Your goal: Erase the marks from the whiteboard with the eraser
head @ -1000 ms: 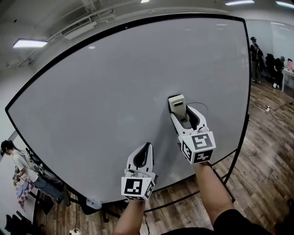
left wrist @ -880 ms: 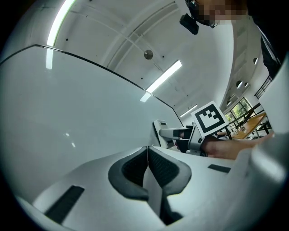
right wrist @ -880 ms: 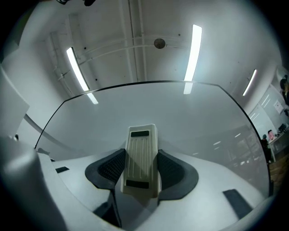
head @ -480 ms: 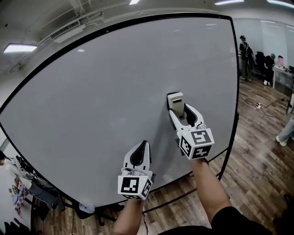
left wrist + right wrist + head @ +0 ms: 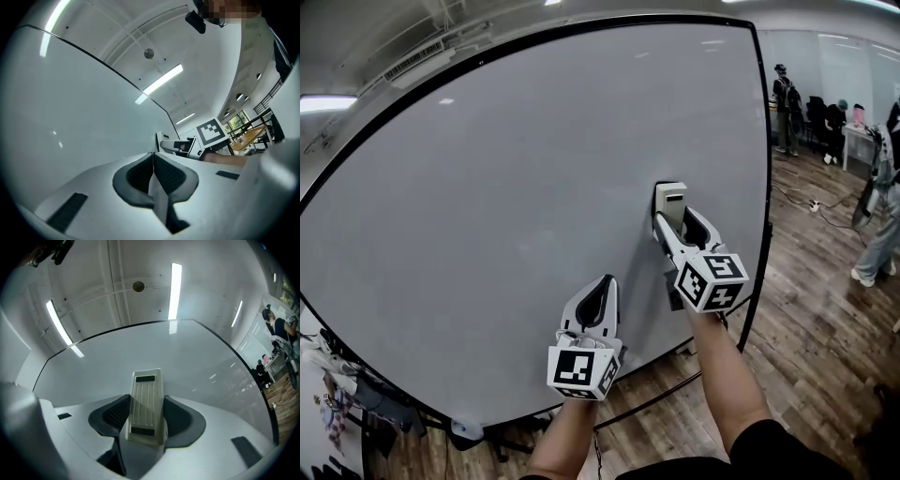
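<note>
The right hand-held gripper (image 5: 675,225) is clamped on the eraser (image 5: 671,201), one jaw on each long side. The eraser's long axis runs straight out along the jaws and points up the whiteboard (image 5: 534,169). It sits right of the whiteboard's middle, near the right edge of the frame, and seems to lie flat against the panel, though no view shows the contact itself.

The left hand-held gripper (image 5: 602,287) has its jaws pressed together on nothing. It hangs lower and to the left, close to the whiteboard and well apart from the eraser.

No ink shows anywhere on the whiteboard in these views — it reads plain grey-white all round the eraser. So the wiping looks done or nearly so. If any faint trace is left, the right arm is the one placed to reach it, and nearly all the free area lies to the eraser's left and above — a sideways stroke would sweep the eraser's long edge broadside.
</note>
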A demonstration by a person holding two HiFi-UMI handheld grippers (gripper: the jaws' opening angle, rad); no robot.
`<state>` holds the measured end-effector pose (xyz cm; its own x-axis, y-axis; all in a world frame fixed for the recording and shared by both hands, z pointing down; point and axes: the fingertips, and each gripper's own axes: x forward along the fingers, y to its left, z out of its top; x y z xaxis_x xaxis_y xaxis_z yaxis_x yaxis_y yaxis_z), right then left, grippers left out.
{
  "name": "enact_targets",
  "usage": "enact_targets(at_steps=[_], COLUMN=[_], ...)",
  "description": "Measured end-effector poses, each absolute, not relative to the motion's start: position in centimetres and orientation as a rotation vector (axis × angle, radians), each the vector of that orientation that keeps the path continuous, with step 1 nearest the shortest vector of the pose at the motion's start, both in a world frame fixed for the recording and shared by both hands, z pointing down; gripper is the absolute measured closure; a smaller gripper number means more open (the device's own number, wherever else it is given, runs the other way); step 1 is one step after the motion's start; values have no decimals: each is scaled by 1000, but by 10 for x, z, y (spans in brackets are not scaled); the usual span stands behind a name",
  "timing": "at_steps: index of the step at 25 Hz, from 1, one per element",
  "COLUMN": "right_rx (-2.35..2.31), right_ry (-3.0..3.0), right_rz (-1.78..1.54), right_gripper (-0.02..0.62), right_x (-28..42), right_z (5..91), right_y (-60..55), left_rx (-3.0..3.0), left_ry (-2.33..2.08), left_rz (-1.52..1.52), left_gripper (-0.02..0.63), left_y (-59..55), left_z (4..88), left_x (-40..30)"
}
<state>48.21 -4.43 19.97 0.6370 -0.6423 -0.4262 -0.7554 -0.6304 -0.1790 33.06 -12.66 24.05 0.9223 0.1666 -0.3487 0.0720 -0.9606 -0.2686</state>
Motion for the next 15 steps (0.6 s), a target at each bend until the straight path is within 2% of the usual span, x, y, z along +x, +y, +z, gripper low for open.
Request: enact_targets(at_steps=[15], right_rx=[-2490], right_ry=[1021], right_rz=[386], right_gripper=[344], right_x=[509], right_z=[237], right_y=[-22], left_rx=[-2848], left_ry=[-209], left_rz=[446], left_gripper=[584], left_y=[-123], left_z=[274], left_x=[357])
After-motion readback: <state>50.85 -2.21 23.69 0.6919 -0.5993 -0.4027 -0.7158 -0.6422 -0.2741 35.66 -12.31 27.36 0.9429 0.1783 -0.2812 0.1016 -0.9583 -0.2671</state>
